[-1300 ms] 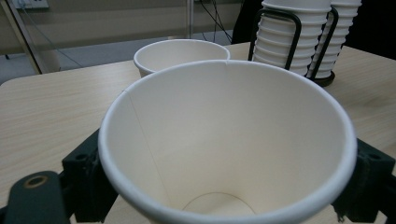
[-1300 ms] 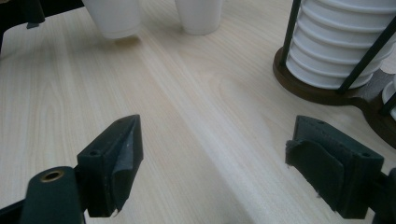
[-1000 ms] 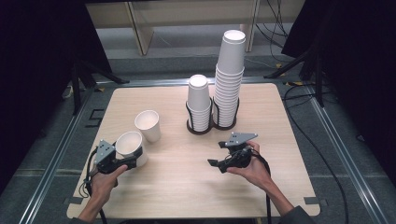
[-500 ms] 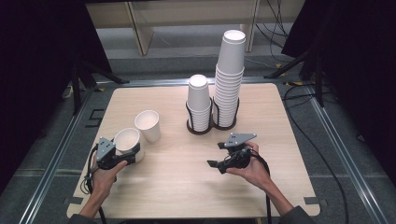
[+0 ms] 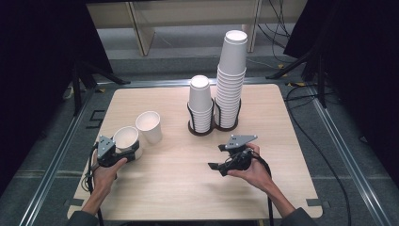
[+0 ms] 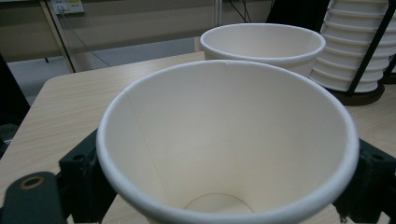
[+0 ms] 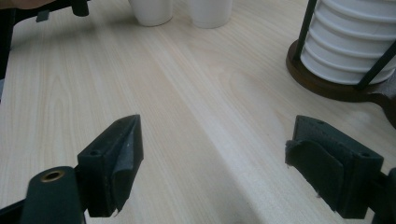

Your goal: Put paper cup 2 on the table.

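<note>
Cup [image 6: 229, 140] sits between the jaws of the left gripper [image 5: 123, 153], upright on the worktop [image 5: 188, 188] near its left edge; the jaws have just been opening, and I cannot tell whether the pads still press on its wall. A second cup [image 5: 149, 126] stands just beyond it, close by. The right gripper [image 5: 220, 168] hovers over bare worktop with its jaws wide apart and nothing between them. Farther back, two stacks [image 5: 214, 101] of cups stand in a dark holder [image 5: 202, 131] at the worktop's middle.
</note>
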`<state>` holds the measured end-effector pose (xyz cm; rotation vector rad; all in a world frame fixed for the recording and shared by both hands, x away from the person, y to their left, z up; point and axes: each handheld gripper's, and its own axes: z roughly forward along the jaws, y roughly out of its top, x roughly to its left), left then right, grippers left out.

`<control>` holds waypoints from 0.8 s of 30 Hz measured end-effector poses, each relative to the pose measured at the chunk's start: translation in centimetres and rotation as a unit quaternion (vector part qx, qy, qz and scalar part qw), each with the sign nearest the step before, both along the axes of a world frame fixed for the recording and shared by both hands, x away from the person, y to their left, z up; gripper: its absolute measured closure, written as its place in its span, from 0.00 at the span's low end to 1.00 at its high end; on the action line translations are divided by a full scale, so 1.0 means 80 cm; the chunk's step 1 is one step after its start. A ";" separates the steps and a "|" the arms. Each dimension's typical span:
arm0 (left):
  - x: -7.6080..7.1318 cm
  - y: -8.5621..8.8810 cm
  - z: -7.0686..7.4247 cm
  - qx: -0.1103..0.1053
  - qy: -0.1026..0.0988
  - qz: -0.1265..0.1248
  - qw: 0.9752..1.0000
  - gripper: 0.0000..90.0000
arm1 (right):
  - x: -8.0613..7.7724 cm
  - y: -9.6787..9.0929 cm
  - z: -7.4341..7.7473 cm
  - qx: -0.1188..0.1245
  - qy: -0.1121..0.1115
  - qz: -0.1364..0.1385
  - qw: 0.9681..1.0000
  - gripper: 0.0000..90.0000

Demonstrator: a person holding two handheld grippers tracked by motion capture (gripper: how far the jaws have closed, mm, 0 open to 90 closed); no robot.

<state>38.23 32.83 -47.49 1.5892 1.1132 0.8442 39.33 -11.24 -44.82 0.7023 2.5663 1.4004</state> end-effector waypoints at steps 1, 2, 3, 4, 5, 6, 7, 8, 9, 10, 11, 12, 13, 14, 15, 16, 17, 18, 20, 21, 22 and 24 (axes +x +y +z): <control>0.000 0.000 -0.001 0.000 0.000 -0.002 1.000 0.12 | 0.000 0.000 0.000 0.000 0.000 0.001 1.000 0.20; 0.000 0.001 -0.001 0.000 0.001 -0.003 1.000 0.11 | -0.001 0.000 -0.001 0.001 0.002 -0.004 1.000 0.20; 0.000 0.001 -0.002 -0.001 0.002 -0.005 1.000 0.11 | 0.001 0.000 -0.001 -0.001 -0.007 0.001 1.000 0.20; 0.001 0.001 -0.003 0.003 0.007 -0.008 1.000 0.11 | 0.000 0.000 -0.001 -0.001 -0.004 -0.001 1.000 0.20; 0.001 0.001 -0.006 0.004 0.009 -0.010 1.000 0.10 | -0.001 0.001 -0.002 0.001 0.003 0.000 1.000 0.20; 0.001 0.001 -0.007 0.004 0.009 -0.013 1.000 0.12 | -0.001 0.001 -0.002 0.001 0.001 0.001 1.000 0.20; 0.001 0.001 -0.008 0.002 0.009 -0.015 1.000 0.12 | -0.001 0.001 -0.002 0.000 0.000 0.002 1.000 0.20; -0.001 0.003 -0.007 0.005 0.015 -0.015 1.000 0.12 | -0.001 0.001 -0.001 0.001 0.002 0.001 1.000 0.20; -0.001 0.003 -0.008 0.000 0.013 -0.017 1.000 0.12 | -0.001 0.001 -0.001 0.003 0.003 0.001 1.000 0.20; -0.002 0.004 -0.008 0.001 0.017 -0.019 1.000 0.13 | -0.001 0.001 -0.001 0.002 0.002 0.001 1.000 0.20; -0.004 0.005 -0.008 0.005 0.024 -0.019 1.000 0.13 | -0.001 0.001 -0.001 0.001 0.002 0.000 1.000 0.20; -0.004 0.005 -0.009 0.005 0.028 -0.019 0.999 0.13 | -0.001 0.000 -0.002 0.000 0.001 0.001 1.000 0.20; -0.005 0.006 -0.010 0.006 0.032 -0.018 0.999 0.14 | -0.001 0.000 -0.002 0.000 0.002 0.002 1.000 0.20; -0.006 0.007 -0.011 0.009 0.033 -0.018 0.999 0.14 | -0.001 0.000 -0.002 -0.001 0.002 0.003 1.000 0.20; -0.007 0.007 -0.011 0.012 0.037 -0.016 0.999 0.14 | -0.001 0.000 -0.002 -0.003 -0.003 0.004 1.000 0.20; -0.007 0.007 -0.011 0.013 0.040 -0.016 0.999 0.15 | -0.001 0.000 -0.002 -0.003 -0.003 0.005 1.000 0.20; -0.008 0.007 -0.012 0.014 0.049 -0.015 0.999 0.15 | -0.001 0.000 -0.002 -0.003 -0.003 0.005 1.000 0.20; -0.008 0.007 -0.014 0.015 0.055 -0.015 0.998 0.15 | -0.001 0.000 -0.002 -0.003 -0.002 0.005 1.000 0.20; -0.009 0.006 -0.018 0.029 0.067 -0.020 0.997 0.16 | -0.001 0.000 -0.002 -0.003 -0.004 0.005 1.000 0.20; -0.010 0.006 -0.018 0.035 0.070 -0.019 0.997 0.16 | -0.001 0.000 -0.002 -0.003 -0.002 0.005 1.000 0.20; -0.010 0.006 -0.018 0.033 0.072 -0.019 0.997 0.16 | -0.003 0.000 -0.002 -0.002 0.006 0.001 1.000 0.20; -0.013 0.007 -0.016 0.029 0.072 -0.019 0.997 0.16 | -0.003 -0.001 -0.002 -0.002 0.006 0.003 1.000 0.20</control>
